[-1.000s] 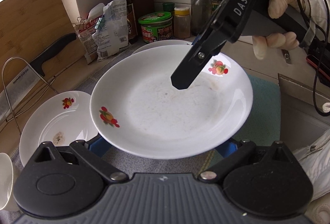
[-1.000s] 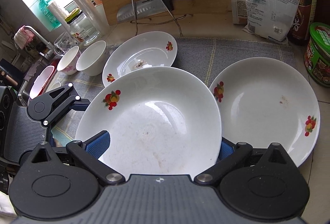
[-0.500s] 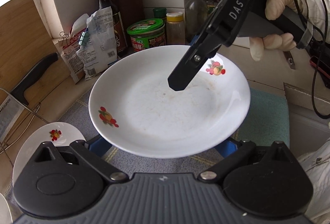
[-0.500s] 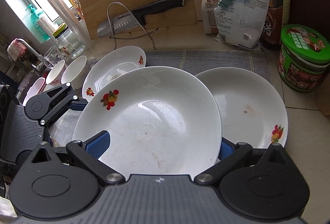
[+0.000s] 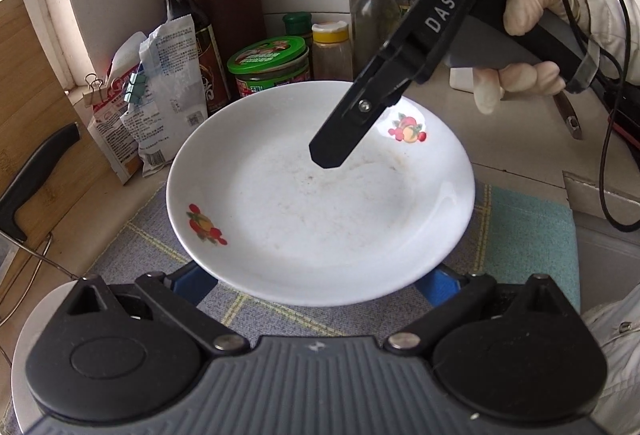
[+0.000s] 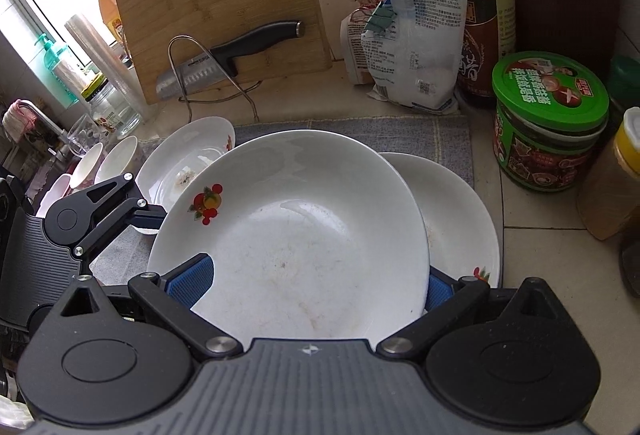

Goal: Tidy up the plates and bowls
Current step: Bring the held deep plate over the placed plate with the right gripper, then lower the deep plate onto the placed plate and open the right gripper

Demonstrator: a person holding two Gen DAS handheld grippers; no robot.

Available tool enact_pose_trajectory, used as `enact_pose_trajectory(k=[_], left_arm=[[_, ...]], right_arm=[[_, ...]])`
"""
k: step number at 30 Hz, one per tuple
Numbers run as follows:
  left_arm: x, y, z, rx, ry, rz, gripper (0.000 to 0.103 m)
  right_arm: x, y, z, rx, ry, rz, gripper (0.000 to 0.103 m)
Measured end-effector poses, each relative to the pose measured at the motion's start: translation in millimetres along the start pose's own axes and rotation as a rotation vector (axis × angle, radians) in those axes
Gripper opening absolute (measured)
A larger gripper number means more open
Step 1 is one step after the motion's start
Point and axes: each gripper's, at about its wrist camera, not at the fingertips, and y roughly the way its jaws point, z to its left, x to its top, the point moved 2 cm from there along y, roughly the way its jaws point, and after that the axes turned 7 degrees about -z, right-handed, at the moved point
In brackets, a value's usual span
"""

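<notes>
Not done yet: one plate [image 6: 292, 235] gripped tight in the right gripper [image 6: 308, 283], held up over another plate [image 6: 460, 219] on the right, left gripper [image 5: 316, 283] maybe open, bowls [image 6: 116, 159] waiting far left.

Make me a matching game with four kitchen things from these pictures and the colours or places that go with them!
Things:
1. jar lid
2. knife
3. held plate
4. small bowls

Descriptions:
A. leaning on the wooden board
B. white with fruit pictures, between both grippers
C. green
D. far left, near the tap

Pairs: 1-C, 2-A, 3-B, 4-D
</notes>
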Motion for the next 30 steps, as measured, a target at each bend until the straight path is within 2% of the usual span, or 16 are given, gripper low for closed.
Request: enact_pose_trajectory(k=[9, 30], left_arm=[[1, 19, 5, -0.007, -0.023, 0.040, 0.102], [4, 40, 12, -0.036, -0.045, 0.080, 0.102]], right_arm=[[1, 12, -16, 0.004, 0.007, 0.017, 0.103], [1, 26, -41, 0.014, 0.043, 0.039, 0.103]])
